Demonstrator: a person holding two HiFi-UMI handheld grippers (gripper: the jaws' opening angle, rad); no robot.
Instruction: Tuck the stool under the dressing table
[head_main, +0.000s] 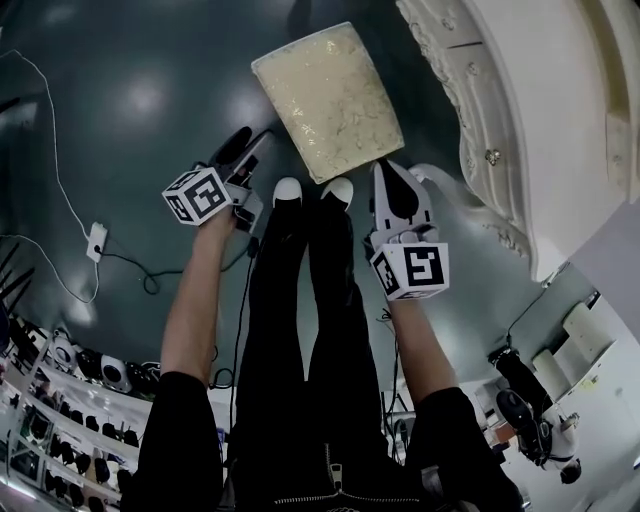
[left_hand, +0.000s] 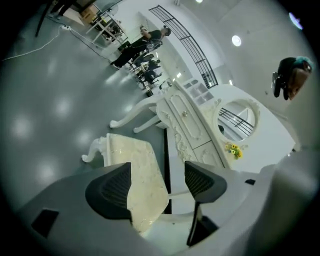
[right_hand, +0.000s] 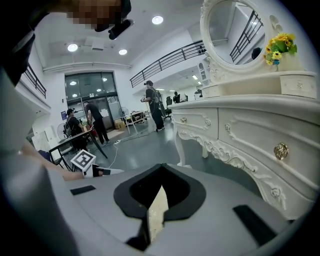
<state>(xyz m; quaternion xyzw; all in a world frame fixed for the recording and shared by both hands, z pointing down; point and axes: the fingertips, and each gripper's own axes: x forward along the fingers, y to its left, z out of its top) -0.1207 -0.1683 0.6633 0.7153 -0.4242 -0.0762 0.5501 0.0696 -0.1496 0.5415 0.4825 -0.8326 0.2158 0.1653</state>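
Head cam steeply down, all 3 share stool (head_main: 330, 100)

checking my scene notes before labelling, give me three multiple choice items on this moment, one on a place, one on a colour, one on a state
1. In the head view, the dressing table stands on which side of the stool?
A left
B right
C behind the person

2. The flowers on the dressing table are:
A red
B blue
C yellow

3. The fingers of the left gripper stand:
A apart
B pressed together
C clamped on a cable

Answers:
1 B, the table fills that picture's right edge.
2 C, yellow blooms sit beside the mirror.
3 A, a wide gap shows between the fingers in the left gripper view.
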